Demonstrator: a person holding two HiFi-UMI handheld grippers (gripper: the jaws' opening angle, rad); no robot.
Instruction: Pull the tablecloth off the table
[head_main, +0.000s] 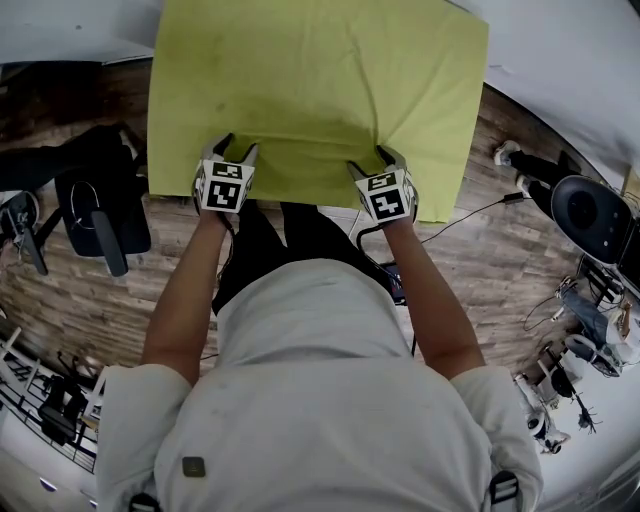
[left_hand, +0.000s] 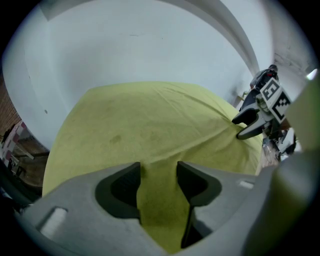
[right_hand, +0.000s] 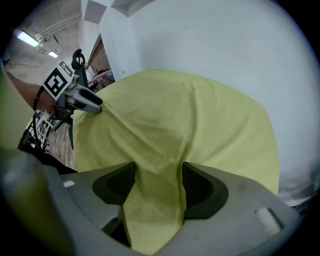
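At 9 o'clock in the head view, dark gear (head_main: 100, 200) sits on the wood floor (head_main: 80, 300), clear of the cloth.

Your left gripper (head_main: 233, 150) is at about 7 o'clock on the yellow-green tablecloth (head_main: 320, 70), at the hem nearest you. Its own view shows both pads closed on a bunched fold of that cloth, which fills the gap between them and hangs down behind.

The tablecloth is spread away from you toward 12 o'clock and drapes over the worktop, which is hidden under it. The fabric between your two grippers is pulled into creases.

Your right gripper (head_main: 372, 160) is at about 5 o'clock on the cloth, on the same near hem and level with the left one. Its pads are also clamped on a gathered fold of the tablecloth, with fabric touching both.

A black cable (head_main: 470, 215) runs across the floor toward 3 o'clock.
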